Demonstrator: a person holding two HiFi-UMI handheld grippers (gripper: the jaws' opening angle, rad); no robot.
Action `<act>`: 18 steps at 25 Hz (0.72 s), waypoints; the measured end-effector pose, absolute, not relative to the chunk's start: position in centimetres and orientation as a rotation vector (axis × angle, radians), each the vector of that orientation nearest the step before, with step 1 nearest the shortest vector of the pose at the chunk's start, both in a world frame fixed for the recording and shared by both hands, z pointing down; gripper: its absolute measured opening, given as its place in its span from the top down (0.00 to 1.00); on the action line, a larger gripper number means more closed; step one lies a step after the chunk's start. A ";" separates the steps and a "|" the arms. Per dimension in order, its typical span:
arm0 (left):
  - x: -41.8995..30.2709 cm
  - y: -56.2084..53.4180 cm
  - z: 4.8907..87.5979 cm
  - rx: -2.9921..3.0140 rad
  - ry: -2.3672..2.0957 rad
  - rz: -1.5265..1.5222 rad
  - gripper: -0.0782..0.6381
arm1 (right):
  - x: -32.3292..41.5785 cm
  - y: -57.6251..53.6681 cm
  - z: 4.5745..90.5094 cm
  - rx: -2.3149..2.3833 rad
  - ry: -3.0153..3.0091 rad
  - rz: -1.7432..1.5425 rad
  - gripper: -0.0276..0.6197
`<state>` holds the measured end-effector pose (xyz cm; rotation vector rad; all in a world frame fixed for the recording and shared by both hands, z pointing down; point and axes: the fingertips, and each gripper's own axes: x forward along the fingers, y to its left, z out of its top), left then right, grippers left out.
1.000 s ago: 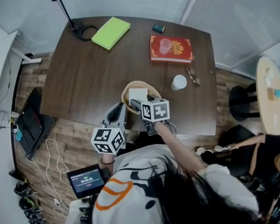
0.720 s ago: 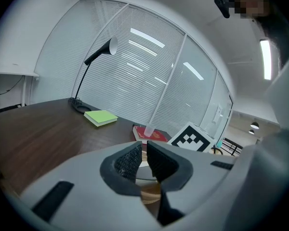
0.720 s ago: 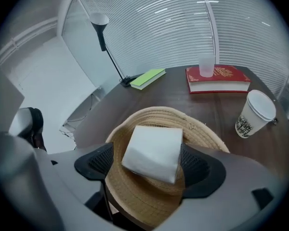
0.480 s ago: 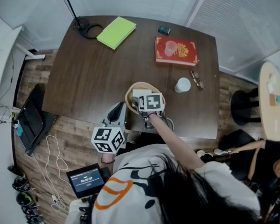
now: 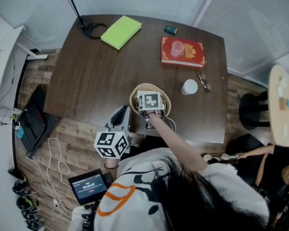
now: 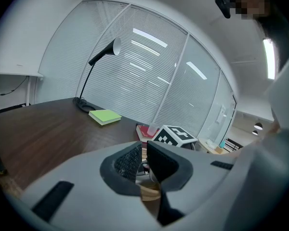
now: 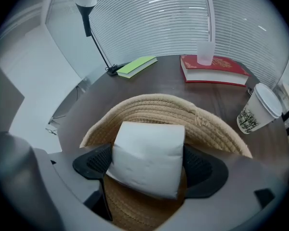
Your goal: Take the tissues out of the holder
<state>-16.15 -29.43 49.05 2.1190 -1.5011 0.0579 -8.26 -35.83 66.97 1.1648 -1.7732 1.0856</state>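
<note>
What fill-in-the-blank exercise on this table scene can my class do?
The white tissue pack lies in a woven ____.
A clear cup stands on the ____ book.
The green notebook lies beside the foot of the ____.
The paper cup wears a white ____.
Missing words: basket; red; lamp; lid.

tissues (image 7: 147, 158) in the head view, under the right gripper (image 5: 150, 101)

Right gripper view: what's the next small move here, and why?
Probably close the right gripper on the tissue pack. Its jaws have just been opening and now straddle the pack, a pad on each side, while the pack sits in the woven holder.
</note>
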 end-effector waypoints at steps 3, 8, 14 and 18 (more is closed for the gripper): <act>-16.4 -29.2 49.3 2.108 -1.514 0.058 0.85 | -8.5 -36.4 67.0 1.170 -1.815 1.085 0.26; -17.3 -28.7 49.1 2.092 -1.542 0.051 0.85 | -7.9 -36.7 66.8 1.181 -1.831 1.070 0.27; -17.1 -28.5 49.1 2.094 -1.542 0.051 0.85 | -8.1 -36.7 65.8 1.157 -1.926 1.058 0.29; -16.8 -28.4 49.2 2.098 -1.534 0.058 0.85 | -8.2 -36.4 64.1 1.138 -1.971 1.024 0.29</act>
